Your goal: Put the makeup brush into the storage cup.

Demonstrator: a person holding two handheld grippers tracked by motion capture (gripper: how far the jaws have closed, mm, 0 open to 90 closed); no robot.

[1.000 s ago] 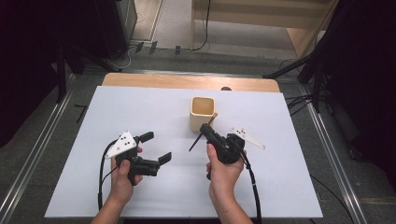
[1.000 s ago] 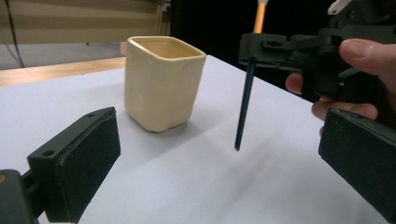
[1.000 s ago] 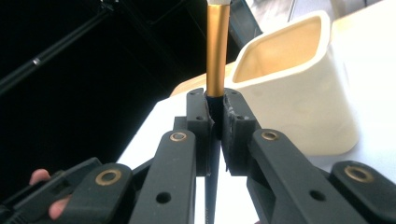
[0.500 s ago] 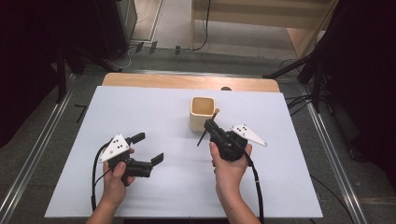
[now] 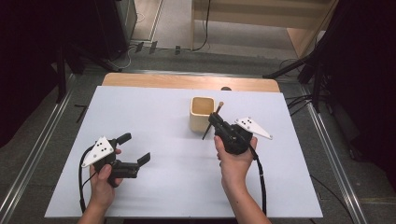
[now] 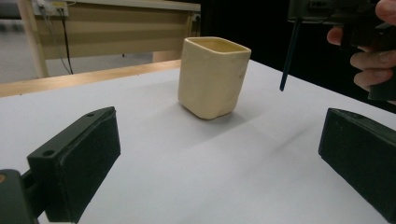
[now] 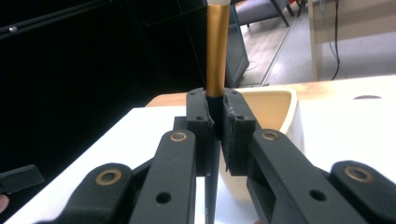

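White tabletop is carrying a cup toward its far edge, where the right gripper is pinching a light, stiff, slippery brush mid-shaft while the left gripper is gaping empty.

Even overhead light is falling on the white table, leaving it bright while the surroundings are sinking into near black. The cup is casting only a soft, faint shadow toward the camera. In the right gripper view, the near jaws are blurring slightly; the high view is looking grainy.
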